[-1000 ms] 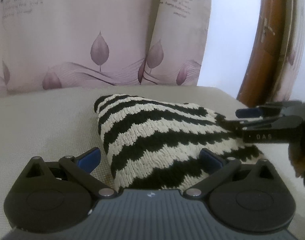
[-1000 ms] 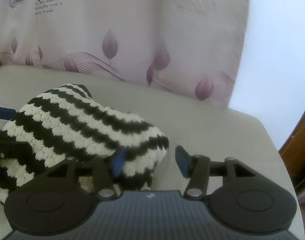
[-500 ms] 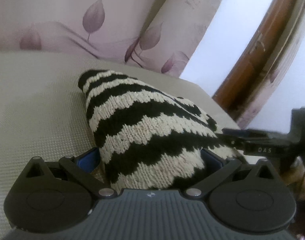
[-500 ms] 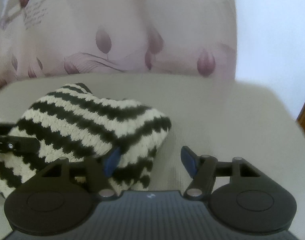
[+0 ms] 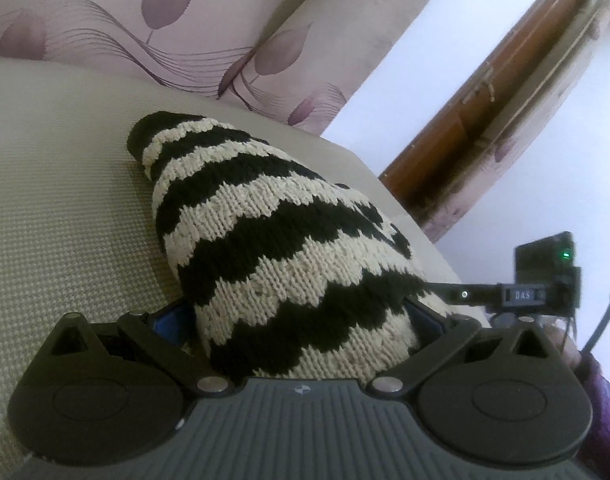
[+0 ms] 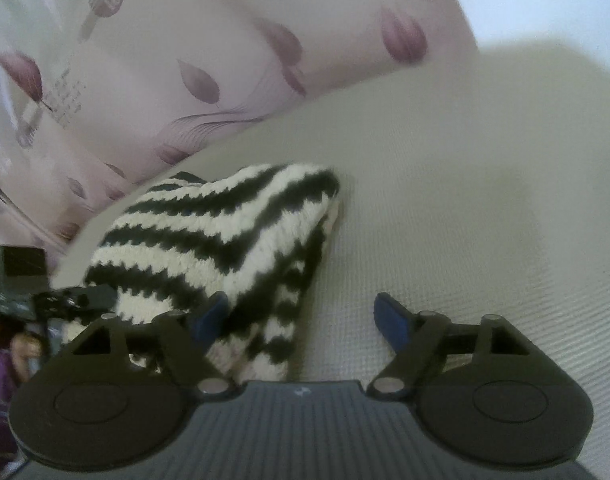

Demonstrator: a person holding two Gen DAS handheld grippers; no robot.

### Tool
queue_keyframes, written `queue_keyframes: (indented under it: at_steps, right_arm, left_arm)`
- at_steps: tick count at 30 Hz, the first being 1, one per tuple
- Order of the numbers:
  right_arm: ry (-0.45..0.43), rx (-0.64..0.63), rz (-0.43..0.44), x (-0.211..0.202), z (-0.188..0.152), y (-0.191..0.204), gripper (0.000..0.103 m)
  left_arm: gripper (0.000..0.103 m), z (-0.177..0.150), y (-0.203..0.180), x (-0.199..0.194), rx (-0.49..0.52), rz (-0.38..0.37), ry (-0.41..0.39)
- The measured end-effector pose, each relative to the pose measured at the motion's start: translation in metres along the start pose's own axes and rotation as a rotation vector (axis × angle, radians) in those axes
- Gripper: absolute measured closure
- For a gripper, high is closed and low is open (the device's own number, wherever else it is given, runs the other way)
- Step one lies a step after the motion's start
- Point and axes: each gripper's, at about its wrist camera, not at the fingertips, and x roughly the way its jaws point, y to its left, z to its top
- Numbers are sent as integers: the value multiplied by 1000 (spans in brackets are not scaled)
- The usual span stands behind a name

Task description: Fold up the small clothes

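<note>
A black-and-cream striped knitted garment [image 5: 273, 248] lies bunched on a beige woven cushion [image 5: 65, 216]. My left gripper [image 5: 301, 320] is open, with the near end of the knit filling the space between its blue-padded fingers. My right gripper [image 6: 305, 316] is open; its left finger [image 6: 209, 316] rests against the knit [image 6: 225, 240] and its right finger [image 6: 393, 320] stands over bare cushion [image 6: 465, 200]. In the left wrist view the right gripper [image 5: 505, 294] reaches in from the right at the knit's edge.
A pink leaf-patterned curtain [image 5: 185, 32] hangs behind the cushion, also in the right wrist view [image 6: 185, 60]. A brown wooden frame [image 5: 485, 112] stands at the right, past the cushion's edge. A purple sleeve [image 6: 1, 392] shows at lower left.
The left gripper has pushed forward and tilted, so the knit now sits deeper between its fingers. The right gripper has swung and opened wider; the knit has shifted left in its view.
</note>
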Motion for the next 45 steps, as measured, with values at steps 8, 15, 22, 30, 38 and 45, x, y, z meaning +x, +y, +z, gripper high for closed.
queue_keyframes:
  at_steps: [8,15,22,30,38,45]
  right_arm:
    - [81,73,292,36,12,-3,6]
    - [25,7,300,55,5,15,30]
    - [36,47,332,52,4,5,38]
    - [-9,6,293,52,-1,14,38]
    - [-63,-35,216,45,-10,28,47]
    - [-103,-23,199,32,-15,39,49]
  left_arm:
    - [1,4,12,2,-13,-76,9]
    - [2,5,12,1,-23,-74,17]
    - [2,6,1,3,-30,-16,23]
    - [20,2,-8,5,-8,65,-22]
    - [31,-5,-41,-1,59,230,-71]
    - [35,-6,-55,-11,83,285,-74]
